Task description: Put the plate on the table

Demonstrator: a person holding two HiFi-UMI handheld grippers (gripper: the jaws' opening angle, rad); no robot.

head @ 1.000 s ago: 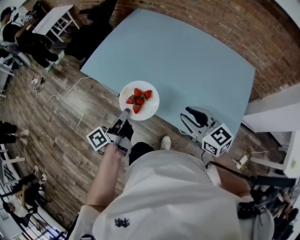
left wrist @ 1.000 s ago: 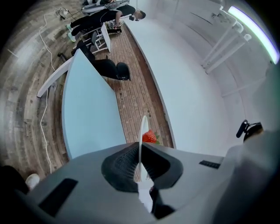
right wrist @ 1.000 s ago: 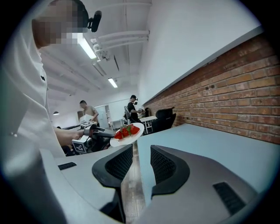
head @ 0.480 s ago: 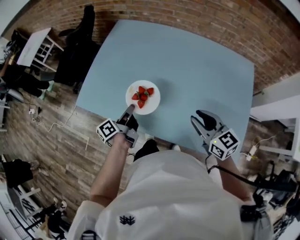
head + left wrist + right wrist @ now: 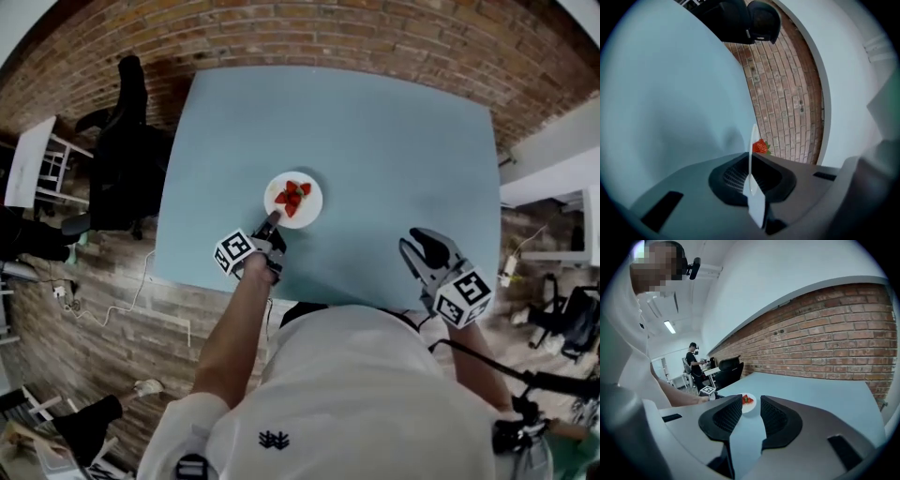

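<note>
The plate [image 5: 308, 211] looks like white glazed ceramic, smooth and glossy. The table [image 5: 375, 131] has a smooth, matt, pale-blue top. The right gripper [image 5: 750, 405] is matt grey plastic with dark ribbed pads [image 5: 727, 417]. The wall [image 5: 394, 33] is rough brick. The floor [image 5: 94, 309] is worn wood-look planks.

One plate [image 5: 313, 210], one table [image 5: 375, 131]

A red brick wall [image 5: 375, 28] ran along the far side, with a plain white wall [image 5: 778, 268] above it. The wood-plank floor [image 5: 84, 337] carried a black office chair [image 5: 127, 169], a small white desk [image 5: 28, 169] and what looked like a loose cable [image 5: 134, 298]. A strip light [image 5: 670, 327] glowed overhead.
</note>
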